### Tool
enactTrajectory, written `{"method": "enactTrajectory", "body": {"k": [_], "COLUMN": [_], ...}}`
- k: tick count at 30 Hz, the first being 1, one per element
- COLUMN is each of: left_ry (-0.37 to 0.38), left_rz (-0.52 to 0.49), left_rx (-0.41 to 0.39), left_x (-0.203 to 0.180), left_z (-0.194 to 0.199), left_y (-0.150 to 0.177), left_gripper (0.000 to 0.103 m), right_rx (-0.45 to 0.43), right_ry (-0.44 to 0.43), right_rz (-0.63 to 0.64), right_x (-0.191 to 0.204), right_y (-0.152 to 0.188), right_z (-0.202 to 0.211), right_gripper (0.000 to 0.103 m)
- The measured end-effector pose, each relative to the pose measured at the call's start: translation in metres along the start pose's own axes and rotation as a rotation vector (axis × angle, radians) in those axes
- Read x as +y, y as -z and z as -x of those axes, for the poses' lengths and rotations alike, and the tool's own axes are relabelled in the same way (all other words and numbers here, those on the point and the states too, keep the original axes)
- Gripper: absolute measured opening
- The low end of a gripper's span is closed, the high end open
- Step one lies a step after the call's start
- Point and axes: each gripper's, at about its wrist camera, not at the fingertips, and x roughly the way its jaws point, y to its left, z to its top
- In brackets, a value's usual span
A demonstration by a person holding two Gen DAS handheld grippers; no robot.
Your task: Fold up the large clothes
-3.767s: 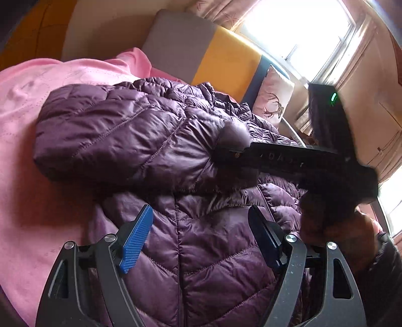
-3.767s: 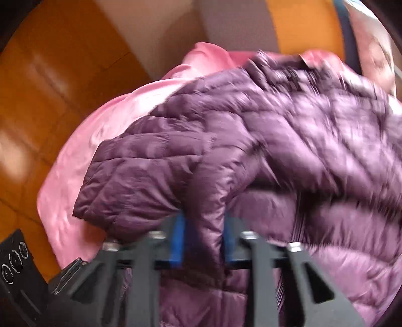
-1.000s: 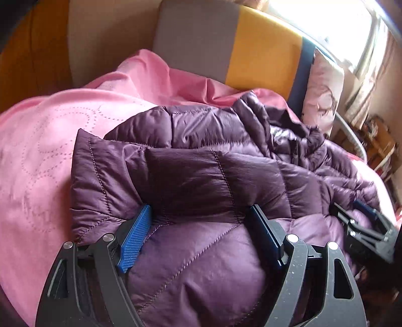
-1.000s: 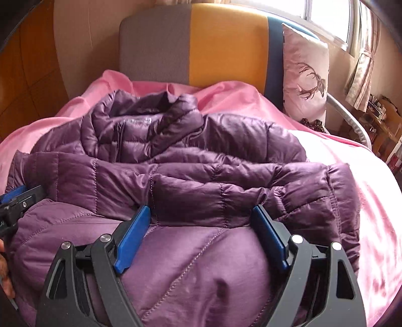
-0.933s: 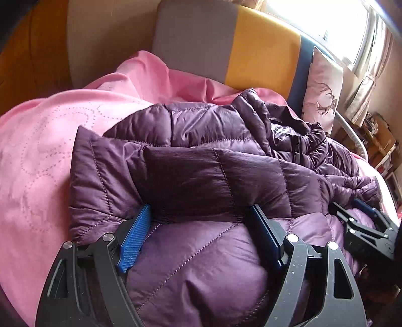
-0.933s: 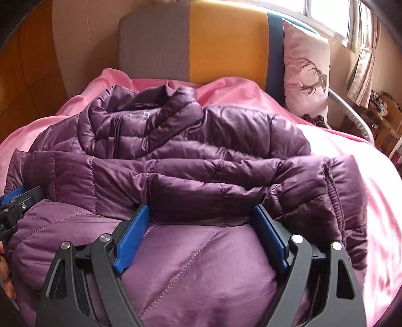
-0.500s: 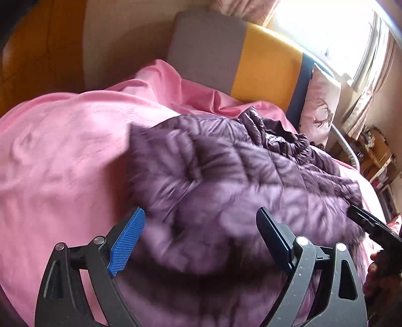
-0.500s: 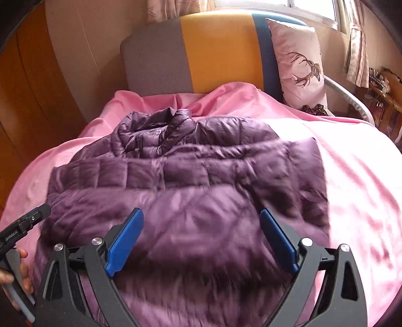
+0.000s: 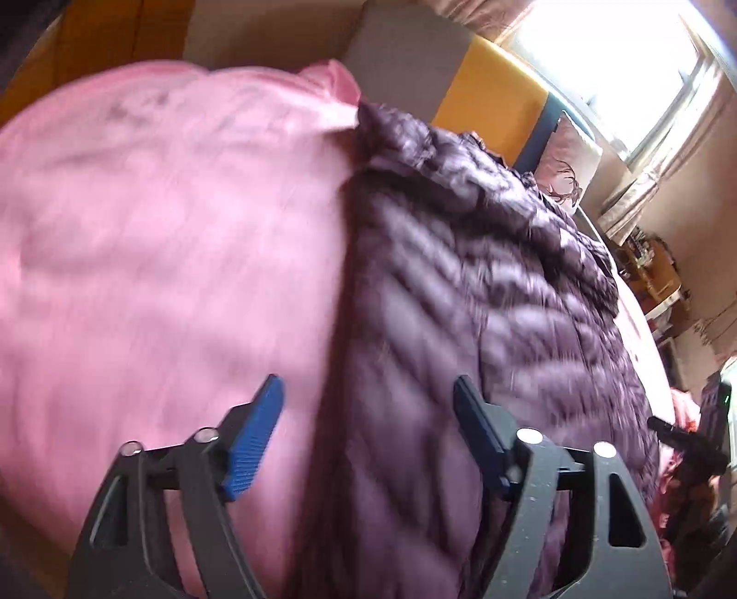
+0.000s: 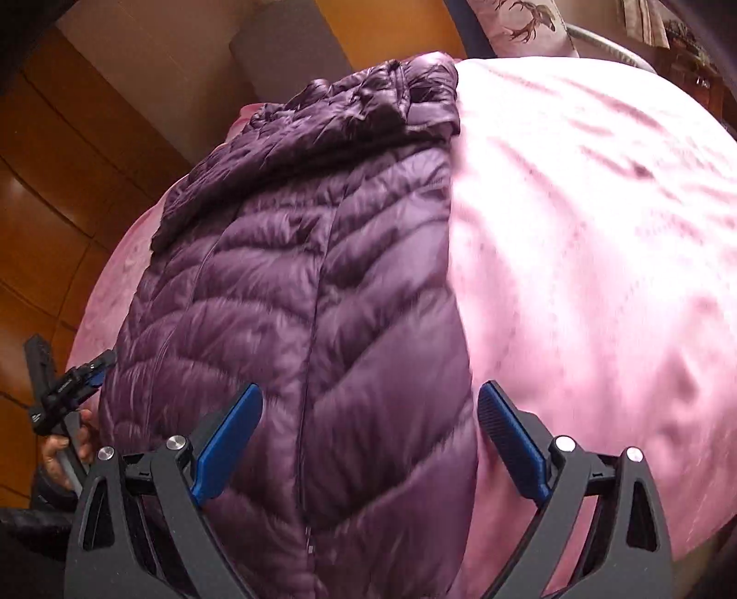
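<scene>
My left gripper point(image 9: 366, 437) stands well open with nothing clamped. Its jaws have just been closing somewhat; the left edge of the purple quilted down jacket point(image 9: 483, 285) lies in the gap between them, but neither pad presses on it. My right gripper point(image 10: 368, 442) stands wide open, also empty, and it frames the jacket's right edge, with its right pad over bare sheet.

The jacket lies on the pink bedsheet point(image 9: 161, 230), collar end towards the grey and yellow headboard point(image 9: 460, 73) and hem end nearest me. It forms a long narrow strip, and the sleeves appear to be tucked in along the collar end. I judge that the lengthwise folds are done and a crosswise fold remains.

Each gripper is placed at one bottom corner, so that both corners can be taken together and the hem carried level towards the collar. The padded shell looks slippery and springy, so a shallow bite could slip off.

A deer-print pillow point(image 10: 520, 23) leans by the headboard, clear of the work.
</scene>
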Motion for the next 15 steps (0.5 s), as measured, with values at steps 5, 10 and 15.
{"method": "enactTrajectory", "body": {"k": [5,10,15], "left_ry": [0.093,0.139,0.193], "left_rz": [0.008,-0.029,-0.051], "left_rx": [0.034,0.114,0.086], "left_x": [0.002,-0.011,-0.02], "left_z": [0.024,0.018,0.032], "left_y": [0.038,0.068,0.062], "left_gripper": [0.07,0.05,0.012], "right_rx": [0.047,0.029,0.033], "right_ry": [-0.048,-0.056,-0.084], "right_rz": [0.002,0.01,0.097], "right_x": [0.01,0.017,0.034], "right_y": [0.055,0.07,0.064], "right_z": [0.007,0.011,0.024], "right_gripper": [0.079,0.041,0.018]}}
